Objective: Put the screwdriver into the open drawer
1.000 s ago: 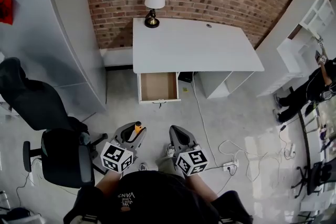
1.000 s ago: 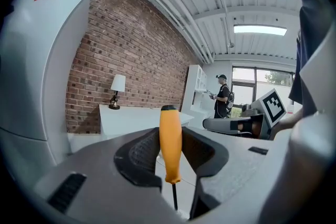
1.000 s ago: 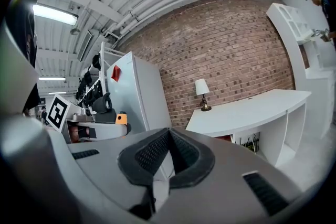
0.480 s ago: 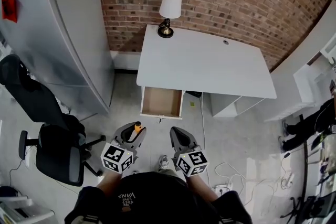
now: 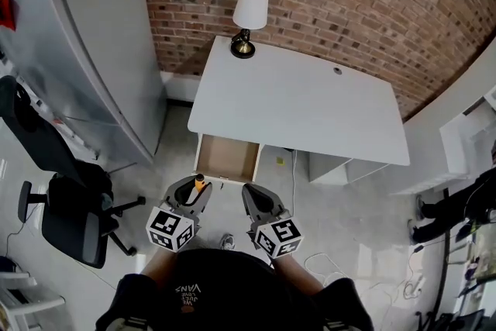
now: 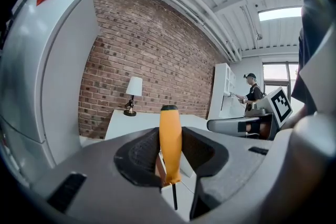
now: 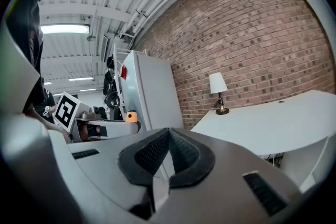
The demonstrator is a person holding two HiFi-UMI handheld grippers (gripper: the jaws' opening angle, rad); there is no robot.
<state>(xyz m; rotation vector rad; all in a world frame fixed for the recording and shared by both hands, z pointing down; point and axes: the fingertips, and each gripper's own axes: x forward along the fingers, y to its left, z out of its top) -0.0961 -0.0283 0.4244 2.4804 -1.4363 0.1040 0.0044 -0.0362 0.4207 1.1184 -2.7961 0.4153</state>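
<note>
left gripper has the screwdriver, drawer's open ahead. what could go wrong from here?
1. The screwdriver stands upright in the left gripper, handle poking above the jaws; it may tip when lowered.
2. The drawer sits just under the desk edge, so the upright handle could catch there.
3. A floor cable runs right of the drawer: possible trip.

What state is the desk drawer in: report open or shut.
Open: in the head view the drawer juts out from under the white desk, its brown inside showing.
</note>
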